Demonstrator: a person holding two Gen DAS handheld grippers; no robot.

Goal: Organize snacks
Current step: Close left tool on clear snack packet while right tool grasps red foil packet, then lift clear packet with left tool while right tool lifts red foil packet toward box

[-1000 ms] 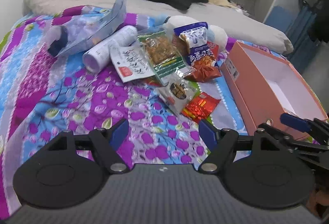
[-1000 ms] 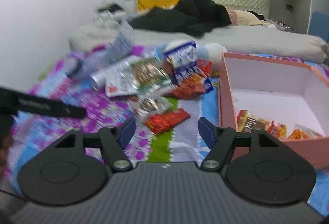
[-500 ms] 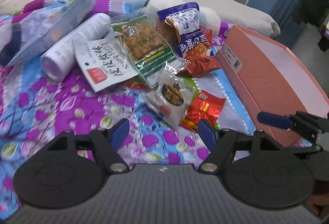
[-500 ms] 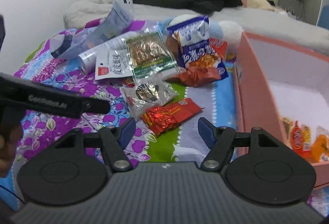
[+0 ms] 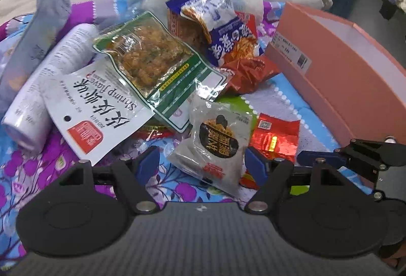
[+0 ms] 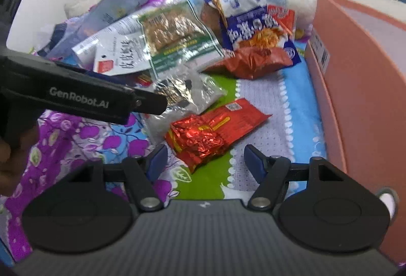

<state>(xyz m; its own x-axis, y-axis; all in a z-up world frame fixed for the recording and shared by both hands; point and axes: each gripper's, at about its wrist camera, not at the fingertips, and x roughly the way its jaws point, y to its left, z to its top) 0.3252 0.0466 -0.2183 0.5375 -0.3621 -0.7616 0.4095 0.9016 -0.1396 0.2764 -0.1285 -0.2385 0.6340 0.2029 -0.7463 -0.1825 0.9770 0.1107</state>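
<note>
the left gripper (image 5: 201, 161) has its jaws apart around the near end of a grey packet (image 5: 215, 144) without pressing it, and the right gripper (image 6: 204, 161) is equally spread, empty, just short of one shiny red packet (image 6: 210, 134) on the flowered blanket (image 6: 83, 146). beyond lie one green packet (image 5: 152, 60), one white packet (image 5: 101, 111), one blue bag (image 5: 223, 22), one crumpled red bag (image 5: 248, 73), one white tube (image 5: 48, 83) and one pink box (image 5: 342, 78). since a second ago both grippers have dropped closer to the pile
</note>
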